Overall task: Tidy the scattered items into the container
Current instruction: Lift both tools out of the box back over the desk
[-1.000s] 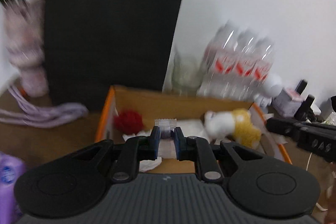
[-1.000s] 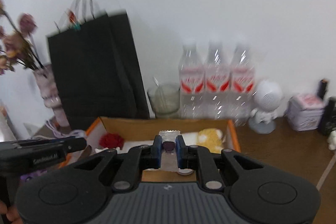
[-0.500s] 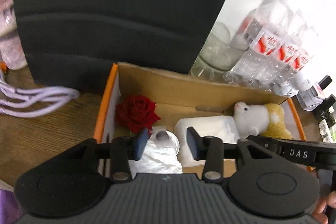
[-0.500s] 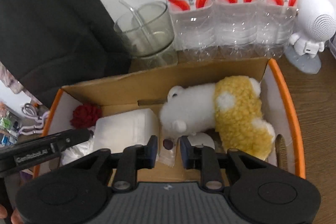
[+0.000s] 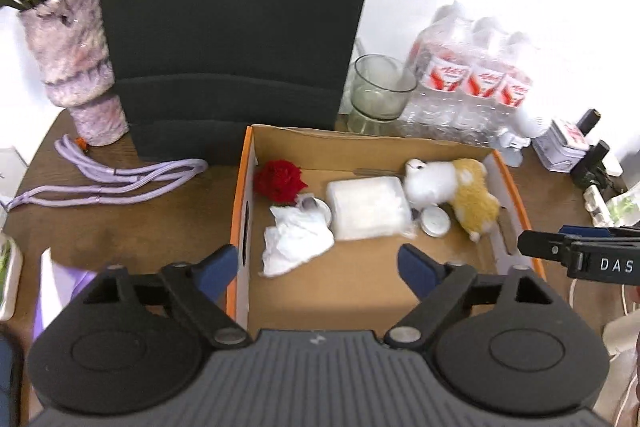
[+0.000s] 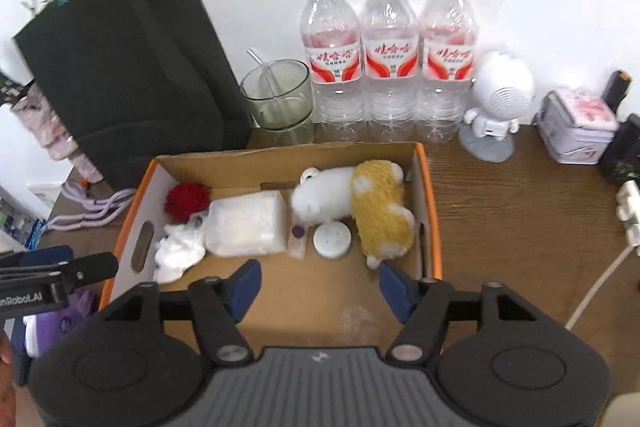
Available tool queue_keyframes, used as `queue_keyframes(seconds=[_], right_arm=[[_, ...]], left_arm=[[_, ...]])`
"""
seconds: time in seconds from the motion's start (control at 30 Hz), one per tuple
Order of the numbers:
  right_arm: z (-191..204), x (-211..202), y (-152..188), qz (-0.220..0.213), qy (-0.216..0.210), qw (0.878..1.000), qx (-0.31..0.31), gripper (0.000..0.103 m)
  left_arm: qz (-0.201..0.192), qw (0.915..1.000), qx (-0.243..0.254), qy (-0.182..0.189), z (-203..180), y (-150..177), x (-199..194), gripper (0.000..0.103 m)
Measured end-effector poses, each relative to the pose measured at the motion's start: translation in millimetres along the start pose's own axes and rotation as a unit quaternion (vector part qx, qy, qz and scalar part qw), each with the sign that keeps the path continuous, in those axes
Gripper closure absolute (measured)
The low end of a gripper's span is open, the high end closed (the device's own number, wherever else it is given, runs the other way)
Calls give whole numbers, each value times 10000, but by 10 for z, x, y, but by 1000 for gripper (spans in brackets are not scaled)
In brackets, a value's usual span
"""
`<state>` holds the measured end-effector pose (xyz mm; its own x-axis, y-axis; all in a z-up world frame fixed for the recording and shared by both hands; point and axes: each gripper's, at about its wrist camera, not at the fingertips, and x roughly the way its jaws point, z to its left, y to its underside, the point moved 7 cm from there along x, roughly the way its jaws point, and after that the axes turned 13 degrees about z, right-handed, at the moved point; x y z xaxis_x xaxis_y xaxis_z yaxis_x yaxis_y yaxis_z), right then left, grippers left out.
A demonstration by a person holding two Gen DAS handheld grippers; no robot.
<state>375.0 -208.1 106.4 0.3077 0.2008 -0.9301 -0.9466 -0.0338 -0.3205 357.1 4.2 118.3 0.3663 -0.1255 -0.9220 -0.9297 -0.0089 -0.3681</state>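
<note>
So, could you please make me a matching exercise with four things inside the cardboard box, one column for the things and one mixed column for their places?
Things:
1. red fabric rose
2. crumpled white tissue
3. white and yellow plush toy
4. small round white lid

Places:
A. along the right wall of the cardboard box
B. far left corner of the box
C. just in front of the plush toy
D. near the left wall, in front of the rose

Pairs: 1-B, 2-D, 3-A, 4-C

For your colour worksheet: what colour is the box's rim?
Orange, seen best in the right wrist view on the box.
</note>
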Motion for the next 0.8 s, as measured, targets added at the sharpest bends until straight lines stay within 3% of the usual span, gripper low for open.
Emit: queue_keyframes(seconds=[0.07,0.17,0.23,0.33,0.37,0.5,0.6,0.7,0.8], right_arm=[[20,-159,104,-73,57,9999,-68,32],[34,-410,274,-547,105,9984,-126,27],[78,-636,436,-1414,203,9895,-223,24],[187,-920,778,-2828,244,9567,-642,15],[214,-946,863,-3023,200,9500,-754,14],[255,-881,1083,-3129,151,9464,-790,14],[261,-840,1205,-3124,107,9472,-712,14],[268,-862,1444,-3227,158,9441,-661,14],[271,-922,1894,-3438,64,9366,-673,13]], left_arm=[[-196,9997,-7,-130,-39,100,-140,4],[-1269,9897,70,-658,-138,305,-422,0],[-2072,9759,350,-584,-241,494,-584,0],[-2947,9529,489,-522,-324,744,-740,0],[-3094,9483,475,-519,-339,814,-767,0],[-3331,9414,353,-391,-346,1076,-756,0],[-3323,9398,456,-651,-338,1271,-766,0],[-3426,9336,566,-879,-342,1646,-878,0],[-3496,9322,658,-672,-346,2105,-925,0]])
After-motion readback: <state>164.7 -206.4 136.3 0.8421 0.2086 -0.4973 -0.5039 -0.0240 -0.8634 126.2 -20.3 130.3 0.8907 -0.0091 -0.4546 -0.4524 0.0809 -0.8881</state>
